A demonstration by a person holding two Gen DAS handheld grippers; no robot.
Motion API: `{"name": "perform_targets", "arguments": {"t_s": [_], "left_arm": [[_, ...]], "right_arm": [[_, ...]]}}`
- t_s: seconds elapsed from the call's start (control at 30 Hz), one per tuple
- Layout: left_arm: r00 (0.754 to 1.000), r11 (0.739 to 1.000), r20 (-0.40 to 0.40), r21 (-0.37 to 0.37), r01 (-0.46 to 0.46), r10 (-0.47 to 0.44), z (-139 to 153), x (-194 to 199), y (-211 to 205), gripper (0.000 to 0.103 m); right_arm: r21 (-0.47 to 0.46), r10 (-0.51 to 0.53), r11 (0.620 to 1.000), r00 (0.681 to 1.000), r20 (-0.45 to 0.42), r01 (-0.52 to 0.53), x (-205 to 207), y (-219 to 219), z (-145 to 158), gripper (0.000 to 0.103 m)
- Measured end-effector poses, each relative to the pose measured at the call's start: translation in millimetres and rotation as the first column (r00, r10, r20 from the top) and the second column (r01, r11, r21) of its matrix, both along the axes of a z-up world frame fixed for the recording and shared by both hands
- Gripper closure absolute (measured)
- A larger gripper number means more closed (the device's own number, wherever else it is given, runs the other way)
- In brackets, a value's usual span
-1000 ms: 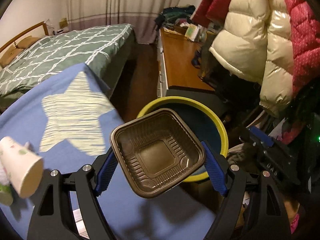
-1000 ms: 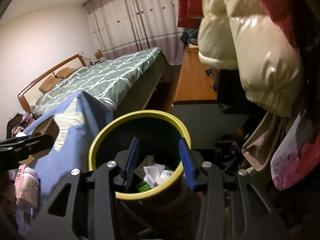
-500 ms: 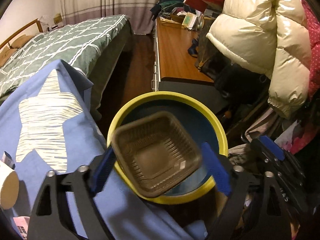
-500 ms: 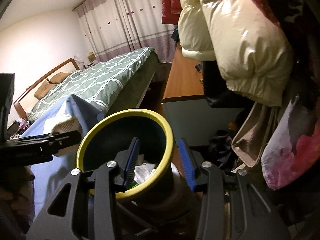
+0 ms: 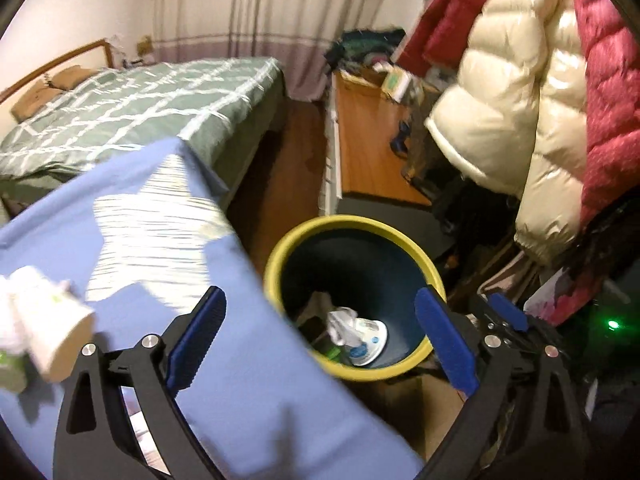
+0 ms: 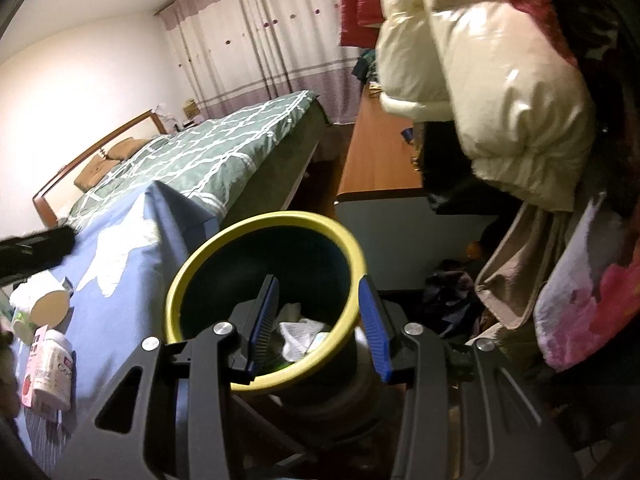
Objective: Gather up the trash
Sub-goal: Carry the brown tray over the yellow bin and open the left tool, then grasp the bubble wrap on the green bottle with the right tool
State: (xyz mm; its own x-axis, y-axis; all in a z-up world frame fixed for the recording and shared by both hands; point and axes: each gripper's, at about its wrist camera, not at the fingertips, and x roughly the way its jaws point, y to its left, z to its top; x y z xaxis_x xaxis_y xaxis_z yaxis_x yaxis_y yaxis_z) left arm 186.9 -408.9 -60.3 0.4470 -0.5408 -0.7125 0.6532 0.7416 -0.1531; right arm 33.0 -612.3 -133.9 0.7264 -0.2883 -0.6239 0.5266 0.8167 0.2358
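My left gripper [image 5: 319, 291] hovers over the edge of the blue star cloth [image 5: 224, 360] and the yellow-rimmed dark bin [image 5: 352, 222]. Its jaws are opening wide with nothing between them. Crumpled white paper [image 5: 340, 322] and other scraps lie at the bin's bottom. My right gripper [image 6: 318, 280] is shut on the bin [image 6: 264, 220], one pad inside the rim and one outside; its blue pad [image 5: 508, 316] shows at the bin's right side. A paper cup [image 5: 52, 332] lies on its side on the cloth at the left, also seen as the cup [image 6: 48, 306] beside a white bottle [image 6: 52, 364].
Puffy cream and red jackets [image 5: 520, 100] hang close on the right above the bin. A green-quilted bed [image 5: 140, 112] stands behind the table, with a wooden cabinet top [image 5: 368, 148] and a strip of wood floor [image 5: 280, 184] between them. Bags and clothes pile up at the lower right.
The brown plastic tray that sat between the left gripper's pads has dropped away into the bin. The left jaws spread wider and the gripper pulled back. The right gripper kept its hold on the bin.
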Motion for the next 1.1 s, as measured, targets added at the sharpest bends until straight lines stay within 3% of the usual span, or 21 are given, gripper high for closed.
{"name": "perform_targets", "arguments": {"t_s": [0.2,0.4,0.57,0.83,1.03,1.1], "left_arm": [[0.99,0.992,0.057,-0.021,-0.124,0.125,13.0,-4.7,78.2,0.006],[0.963,0.97,0.122,-0.033,-0.239,0.241,16.2,1.6,155.7,0.006],[0.906,0.925,0.196,-0.023,-0.379,0.376,10.8,16.7,231.9,0.006],[0.777,0.805,0.241,-0.033,-0.593,0.582,-17.4,46.3,354.6,0.006],[0.701,0.735,0.256,-0.063,-0.675,0.665,-21.7,45.1,407.2,0.006],[0.679,0.712,0.246,-0.074,-0.698,0.692,-21.9,44.9,420.5,0.006]], "right_arm": [[-0.009,0.079,0.997,0.997,-0.009,-0.079,15.5,32.0,2.1,0.062],[-0.02,0.186,0.982,0.983,0.001,-0.186,31.1,76.6,13.9,0.06],[-0.027,0.291,0.957,0.957,0.013,-0.29,45.1,121.0,26.1,0.06],[-0.056,0.441,0.897,0.898,0.011,-0.439,62.7,197.6,39.3,0.06],[-0.051,0.521,0.852,0.853,-0.011,-0.521,81.4,237.8,43.2,0.06],[-0.075,0.572,0.818,0.82,-0.014,-0.571,93.3,258.8,52.2,0.06]]}}
